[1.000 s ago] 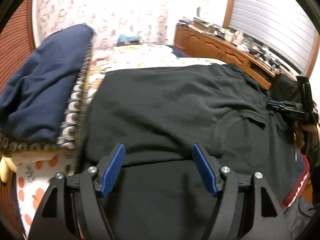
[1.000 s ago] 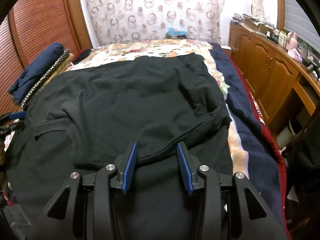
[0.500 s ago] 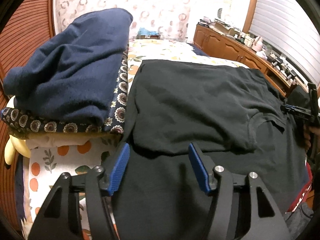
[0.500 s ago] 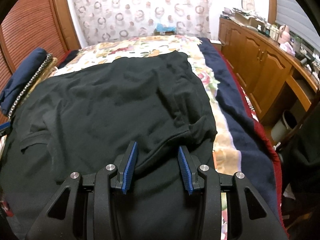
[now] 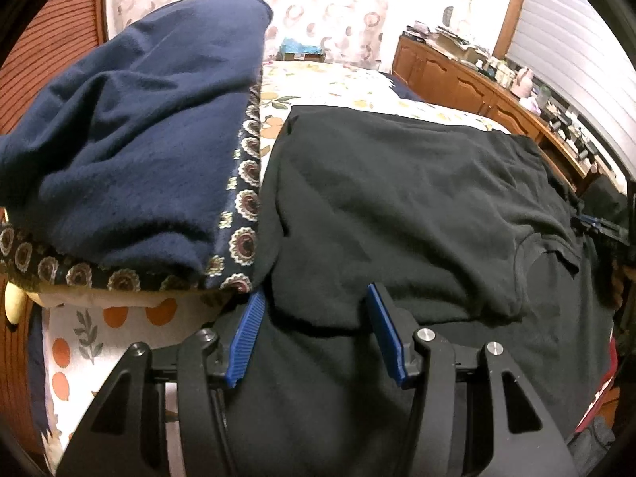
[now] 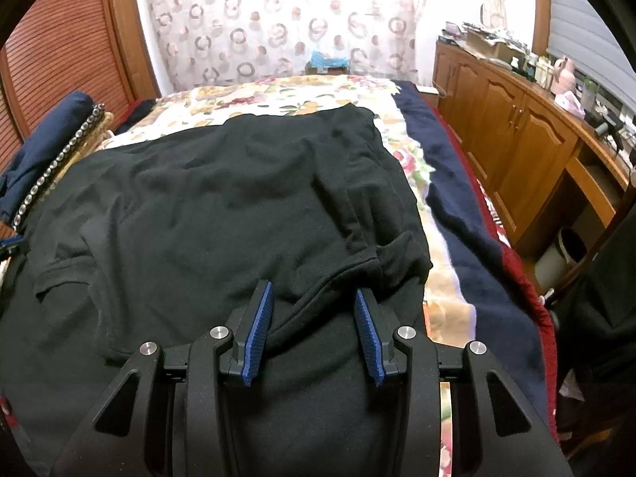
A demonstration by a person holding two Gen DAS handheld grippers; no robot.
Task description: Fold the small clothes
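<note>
1. Floral bed sheet (image 6: 278,99) fills your view in both cameras, running up to a ring-patterned curtain (image 6: 278,20) at the top of the frame, with wooden cabinets (image 6: 516,139) along the right.
2. At the lower right of your right wrist view, a pale bin (image 6: 560,254) stands on the floor by the cabinets; you cannot tell what is in it.
3. Your black shirt (image 6: 218,206) lies spread across the bed, filling the centre and bottom of both frames. Its top layer is folded over, leaving a hem edge across the lower middle and a bunched sleeve end at centre right of the right wrist view.
4. At the upper left of your left wrist view, a navy blanket (image 5: 131,131) sits folded on a cloth with a medallion border (image 5: 242,206), touching the shirt's left edge.
5. No writing or label is readable.
6. Your left gripper (image 5: 314,334) is closing, its blue pads (image 5: 246,338) straddling the folded edge of the shirt without pressing it yet.
7. Your right gripper (image 6: 314,330) has its jaws partly apart over the hem; you cannot tell whether they pinch the cloth.
</note>
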